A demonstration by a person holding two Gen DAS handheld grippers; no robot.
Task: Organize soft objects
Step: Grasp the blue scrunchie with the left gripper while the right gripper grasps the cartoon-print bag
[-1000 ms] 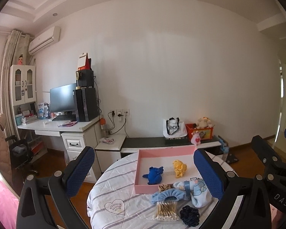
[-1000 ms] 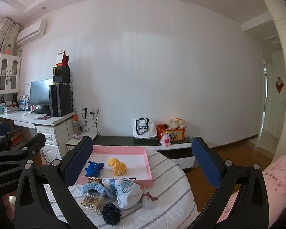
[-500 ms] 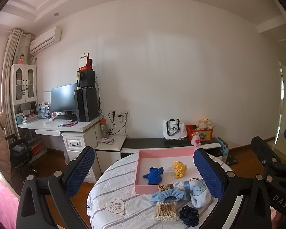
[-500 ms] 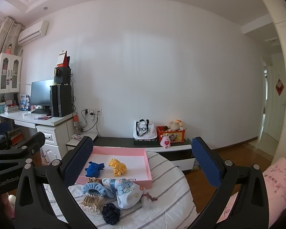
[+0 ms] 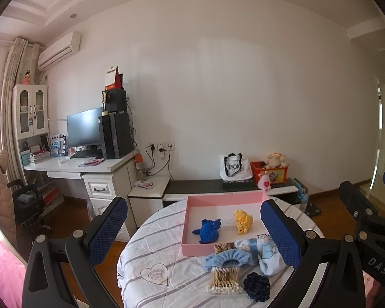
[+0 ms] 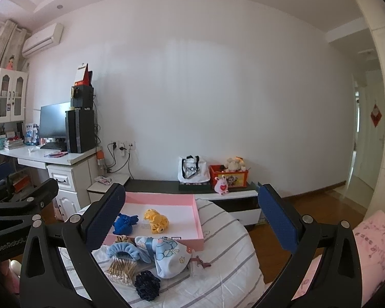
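In the left wrist view, our left gripper (image 5: pixel 193 229) hangs wide open and empty, framing the shallow pink cardboard tray (image 5: pixel 192 249) at lower centre, where a blue (image 5: pixel 208 231) and a yellow crocheted scrunchie (image 5: pixel 243 222) already lie. In the right wrist view, our right gripper (image 6: pixel 190 218) is equally spread and empty above the light blue plush headband (image 6: pixel 124 251), pale cartoon-print pouch (image 6: pixel 170 258) and navy scrunchie (image 6: pixel 147 285) at lower left; these crowd a packet of cotton swabs (image 6: pixel 122 272), so we judge a careless pinch could drag the swabs along.

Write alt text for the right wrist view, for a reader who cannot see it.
An open right gripper hovers over a round table with a striped cloth, holding nothing. A pink tray holds a blue scrunchie and a yellow scrunchie; nearer lie a light blue scrunchie, cotton swabs, a dark scrunchie and a cartoon pouch.
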